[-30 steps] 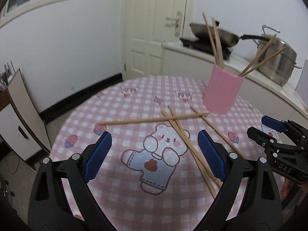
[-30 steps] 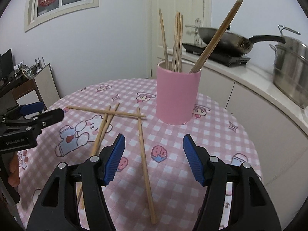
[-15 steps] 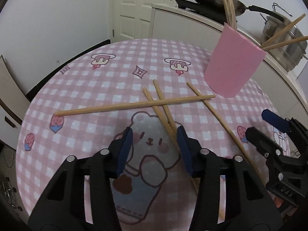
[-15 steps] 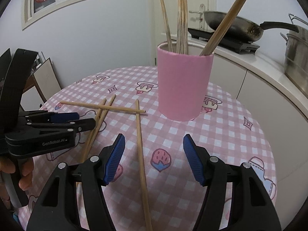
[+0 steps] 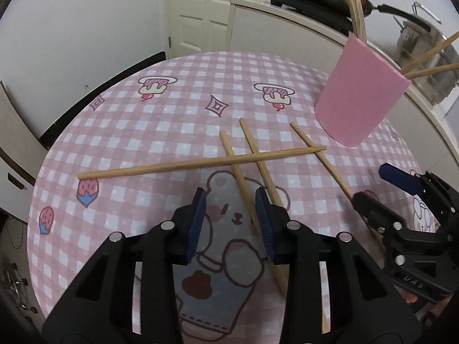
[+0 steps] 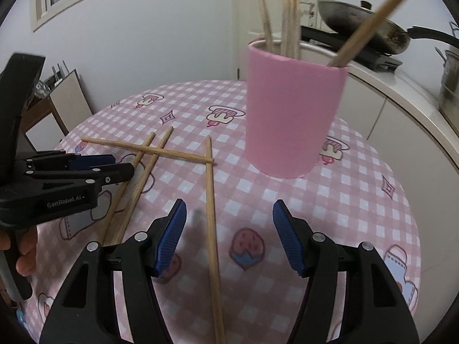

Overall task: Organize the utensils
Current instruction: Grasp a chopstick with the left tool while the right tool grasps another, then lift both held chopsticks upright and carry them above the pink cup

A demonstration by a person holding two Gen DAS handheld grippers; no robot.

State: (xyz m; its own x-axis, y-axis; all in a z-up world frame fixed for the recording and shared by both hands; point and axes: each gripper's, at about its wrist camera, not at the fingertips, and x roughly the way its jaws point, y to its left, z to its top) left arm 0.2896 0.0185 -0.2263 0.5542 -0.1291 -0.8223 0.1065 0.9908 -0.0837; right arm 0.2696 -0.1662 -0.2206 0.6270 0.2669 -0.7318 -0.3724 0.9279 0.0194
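Several wooden chopsticks lie crossed on the pink checked tablecloth (image 5: 160, 132). My left gripper (image 5: 231, 197) is low over the cloth, half closed, its blue pads either side of one chopstick (image 5: 239, 182) without clamping it. A crosswise chopstick (image 5: 200, 162) lies over the others. A pink cup (image 5: 360, 97) holding several chopsticks stands at the right; it also shows in the right wrist view (image 6: 292, 114). My right gripper (image 6: 229, 218) is open and empty above a single chopstick (image 6: 210, 200) that runs between its fingers.
A counter with a black pan (image 6: 361, 28) and a steel pot (image 5: 427, 51) runs behind the round table. A white door (image 5: 203, 11) is at the back. A low cabinet (image 6: 57, 114) stands to the left of the table.
My left gripper has come down and forward to the chopsticks and its jaws have narrowed around one. My right gripper has moved closer to the pink cup and stayed open.
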